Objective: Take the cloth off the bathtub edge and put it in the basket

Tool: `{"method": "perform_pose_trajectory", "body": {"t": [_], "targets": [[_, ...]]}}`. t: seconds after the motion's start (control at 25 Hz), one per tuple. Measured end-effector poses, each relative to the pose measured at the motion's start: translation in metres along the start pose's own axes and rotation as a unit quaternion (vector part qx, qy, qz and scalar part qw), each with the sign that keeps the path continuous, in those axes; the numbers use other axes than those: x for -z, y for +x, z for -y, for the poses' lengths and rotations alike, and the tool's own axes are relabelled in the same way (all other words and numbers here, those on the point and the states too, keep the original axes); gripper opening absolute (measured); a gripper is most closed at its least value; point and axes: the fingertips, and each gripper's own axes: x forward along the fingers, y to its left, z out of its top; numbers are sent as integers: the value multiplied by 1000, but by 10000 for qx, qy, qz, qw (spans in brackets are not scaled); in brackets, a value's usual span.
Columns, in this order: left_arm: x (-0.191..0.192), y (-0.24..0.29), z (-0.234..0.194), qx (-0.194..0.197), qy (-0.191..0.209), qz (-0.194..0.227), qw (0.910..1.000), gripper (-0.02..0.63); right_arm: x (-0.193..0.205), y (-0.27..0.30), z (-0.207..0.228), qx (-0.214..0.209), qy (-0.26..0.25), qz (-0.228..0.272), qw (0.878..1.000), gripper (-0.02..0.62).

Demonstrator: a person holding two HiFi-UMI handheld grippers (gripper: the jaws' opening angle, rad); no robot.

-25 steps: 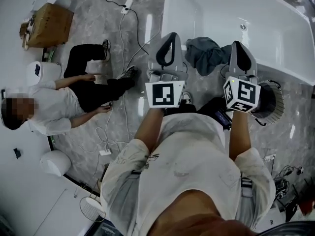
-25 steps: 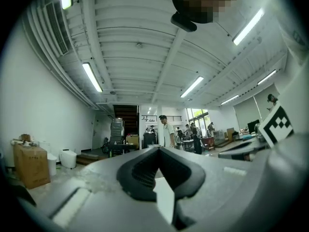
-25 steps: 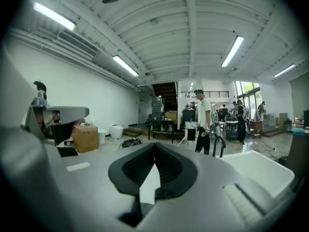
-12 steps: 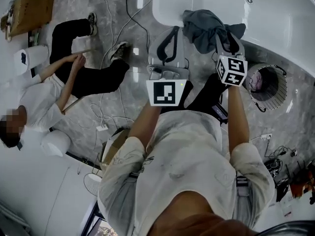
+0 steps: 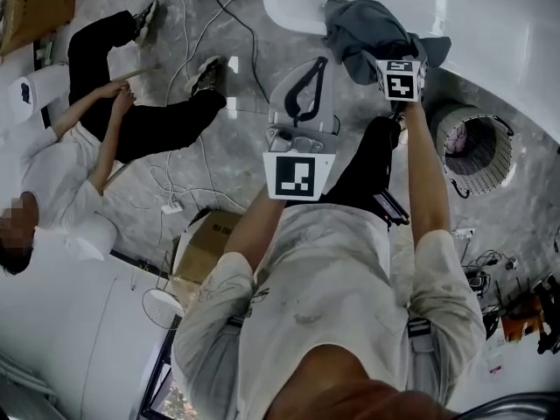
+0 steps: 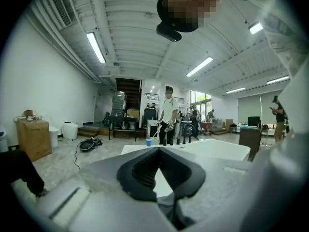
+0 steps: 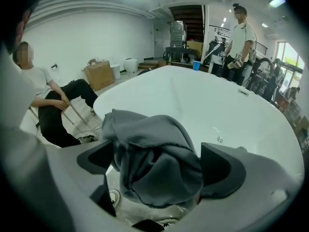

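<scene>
**Head view.** The right gripper (image 7: 157,164) shows only its marker cube (image 5: 401,77). Its fingers (image 7: 224,170) lie out of sight beneath the cube.

**Right gripper view.** Those fingers have just been opening and stand wide, with the cloth (image 5: 367,33) between them. The folds hide whether either pad touches it. They also cover the bathtub (image 5: 490,24) edge beneath.

**Cut off.** The bathtub runs out of the head view at the top and right edges. The cardboard box (image 5: 31,7) is cropped at the top-left corner.

**Too small to tell.** The basket (image 5: 494,171) holds something pale, which cannot be identified.
</scene>
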Motion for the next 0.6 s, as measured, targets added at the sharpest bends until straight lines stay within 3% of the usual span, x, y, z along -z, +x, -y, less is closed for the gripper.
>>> {"method": "perform_pose_trajectory", "body": {"t": [0.2,0.36,0.6], "targets": [[11,2,-5,-43,-121,-94,9999,2,17,27,-2,13,-422,-473,9980,568],[14,2,-4,-25,-107,-162,9998,2,23,26,-1,228,-968,-420,9942,483],[14,2,-8,-125,-170,-236,9995,2,25,21,-4,278,-1828,-825,9793,361]]}}
